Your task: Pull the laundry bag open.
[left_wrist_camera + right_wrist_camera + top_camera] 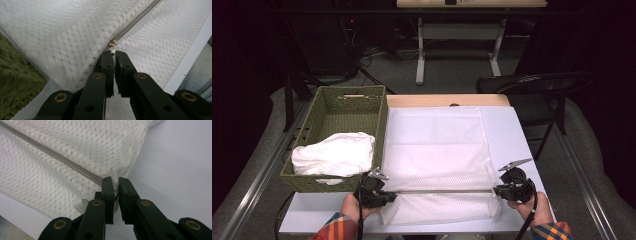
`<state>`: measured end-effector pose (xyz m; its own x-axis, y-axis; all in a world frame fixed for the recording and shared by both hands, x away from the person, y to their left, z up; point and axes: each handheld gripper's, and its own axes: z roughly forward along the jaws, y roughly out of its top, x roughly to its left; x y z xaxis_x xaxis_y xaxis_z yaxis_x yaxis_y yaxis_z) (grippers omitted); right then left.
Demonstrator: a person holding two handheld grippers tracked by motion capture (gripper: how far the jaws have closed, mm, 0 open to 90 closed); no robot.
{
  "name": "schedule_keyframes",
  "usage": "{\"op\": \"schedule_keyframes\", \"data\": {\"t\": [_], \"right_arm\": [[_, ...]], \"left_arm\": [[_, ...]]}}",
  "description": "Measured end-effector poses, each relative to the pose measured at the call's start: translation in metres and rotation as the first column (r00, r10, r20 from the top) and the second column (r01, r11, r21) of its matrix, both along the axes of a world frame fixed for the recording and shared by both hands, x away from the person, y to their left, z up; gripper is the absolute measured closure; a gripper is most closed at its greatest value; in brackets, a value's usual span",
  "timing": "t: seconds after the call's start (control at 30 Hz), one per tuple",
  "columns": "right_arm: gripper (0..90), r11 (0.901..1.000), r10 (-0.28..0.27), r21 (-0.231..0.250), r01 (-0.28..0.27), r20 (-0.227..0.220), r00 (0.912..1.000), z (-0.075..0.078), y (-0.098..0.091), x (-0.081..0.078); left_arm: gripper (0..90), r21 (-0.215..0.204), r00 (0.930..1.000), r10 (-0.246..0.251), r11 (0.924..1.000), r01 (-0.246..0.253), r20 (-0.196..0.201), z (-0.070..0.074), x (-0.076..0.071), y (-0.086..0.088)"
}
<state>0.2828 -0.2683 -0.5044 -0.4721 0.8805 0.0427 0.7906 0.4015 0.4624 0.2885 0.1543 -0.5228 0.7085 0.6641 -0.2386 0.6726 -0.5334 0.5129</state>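
The left gripper [114,53] clamps the zipper pull [113,43]; the zipper [442,191] runs toward 3 o'clock, where the right gripper [114,180] pinches the mesh laundry bag [437,145].

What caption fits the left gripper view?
Left gripper pinches the zipper pull on a white mesh laundry bag.

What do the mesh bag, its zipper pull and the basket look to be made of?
Mesh laundry bag: white synthetic-looking net, matte; the open diamond weave shows in both gripper views. Zipper slider: small, brassy and shiny, probably metal; the pull tab pinched in the left gripper looks white, perhaps plastic. Basket: olive-green woven cord or paper rope, matte; the material cannot be told for sure.
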Motion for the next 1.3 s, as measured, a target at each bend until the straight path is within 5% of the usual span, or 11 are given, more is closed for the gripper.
{"op": "schedule_keyframes", "data": {"t": [0.63,0.93,1.3], "right_arm": [[84.3,0.9982,-0.040,-0.046,0.040,0.003,0.9992,-0.002,-0.002,0.001],[84.4,0.9985,-0.026,-0.049,0.025,-0.022,0.9994,-0.007,0.003,0.001],[82.6,0.9985,0.011,-0.054,-0.013,-0.032,0.9994,-0.008,0.005,0.001]], "left_arm": [[85.6,0.066,0.9919,0.112,0.9910,-0.116,0.060,0.001,-0.008,0.041],[85.5,0.090,0.9910,0.116,0.9885,-0.122,0.067,0.000,-0.008,0.044],[82.0,0.083,0.9962,0.084,0.9928,-0.086,0.025,-0.003,-0.011,0.038]]}}
